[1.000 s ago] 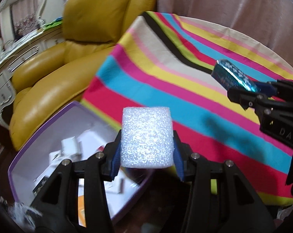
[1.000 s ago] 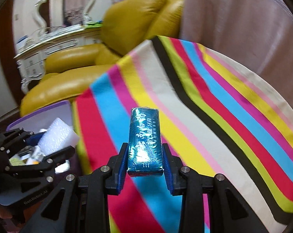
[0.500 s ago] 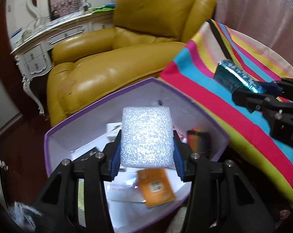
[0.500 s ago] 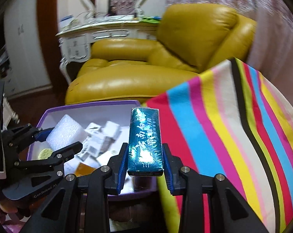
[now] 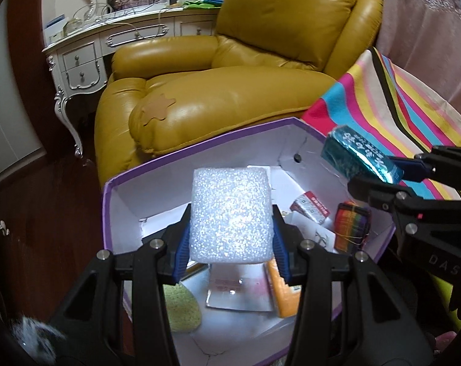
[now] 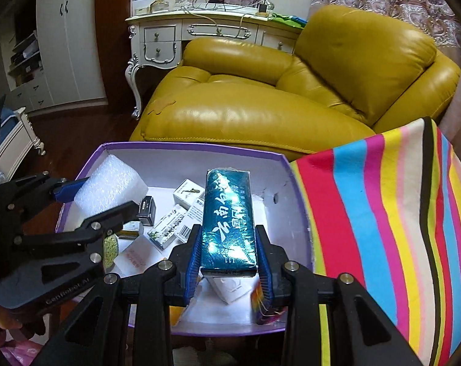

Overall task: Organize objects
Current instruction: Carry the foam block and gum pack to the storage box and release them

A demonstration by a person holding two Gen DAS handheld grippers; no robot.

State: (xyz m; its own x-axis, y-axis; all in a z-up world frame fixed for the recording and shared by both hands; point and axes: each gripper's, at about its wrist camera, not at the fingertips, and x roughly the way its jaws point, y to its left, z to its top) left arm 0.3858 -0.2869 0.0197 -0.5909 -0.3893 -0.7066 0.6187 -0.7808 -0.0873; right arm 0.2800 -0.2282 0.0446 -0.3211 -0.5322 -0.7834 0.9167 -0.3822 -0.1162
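Observation:
My left gripper [image 5: 232,238] is shut on a white foam block [image 5: 232,213] and holds it above the purple-rimmed white box [image 5: 199,148]. The block and gripper also show in the right wrist view [image 6: 108,187]. My right gripper [image 6: 227,262] is shut on a shiny teal packet [image 6: 228,219] and holds it over the same box [image 6: 184,146]. The packet also shows at the right of the left wrist view [image 5: 358,158]. The box holds several small cartons [image 6: 187,192], an orange packet [image 5: 283,289] and a rainbow-striped item [image 5: 351,225].
A yellow leather armchair [image 5: 230,85] stands behind the box. A striped cloth [image 6: 398,213] covers the surface to the right. A white dresser [image 6: 175,39] stands at the back. Dark wooden floor [image 5: 47,198] lies to the left.
Both grippers have swung left from over the striped cloth to above the open box, each still holding its object. The box interior now fills the lower view.

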